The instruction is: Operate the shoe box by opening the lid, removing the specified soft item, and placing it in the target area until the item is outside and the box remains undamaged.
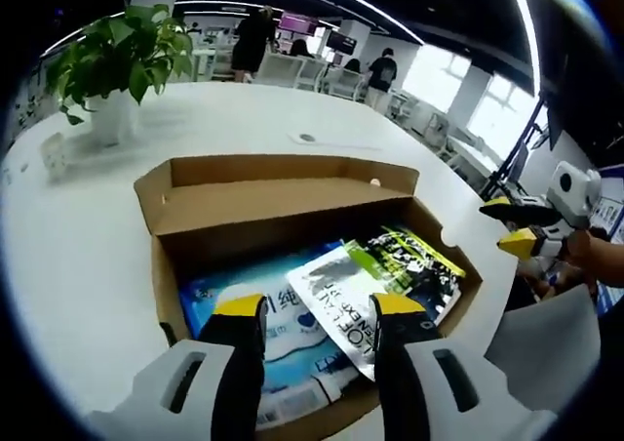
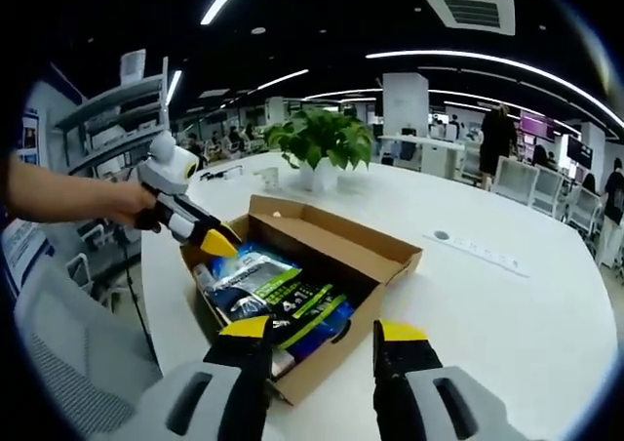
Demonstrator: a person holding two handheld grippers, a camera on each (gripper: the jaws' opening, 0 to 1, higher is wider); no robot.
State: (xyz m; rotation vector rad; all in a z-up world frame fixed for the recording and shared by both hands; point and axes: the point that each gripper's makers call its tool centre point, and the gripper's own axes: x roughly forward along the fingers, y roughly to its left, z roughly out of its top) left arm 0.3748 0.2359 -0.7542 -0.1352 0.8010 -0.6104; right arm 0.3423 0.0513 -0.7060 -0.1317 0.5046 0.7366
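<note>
Box (image 1: 292, 202) frame centre, lid open, packets (image 1: 361, 290) inside, partly hidden by jaws. Left gripper (image 1: 320, 309) open over box. Right gripper (image 2: 322, 334) open at box's near corner.

Left gripper (image 1: 317, 306): two black jaws with yellow tips rise from white housings, parallel and spread apart, nothing between them. Seen from the right gripper view, the same left gripper (image 2: 216, 238) points its yellow tips downward and to the right, held by the person's hand (image 2: 125, 203) on a bare forearm. Right gripper (image 2: 325, 332): jaws parted, yellow-tipped, holding nothing. In the left gripper view the right gripper (image 1: 518, 228) enters from the right edge, tips parted.
</note>
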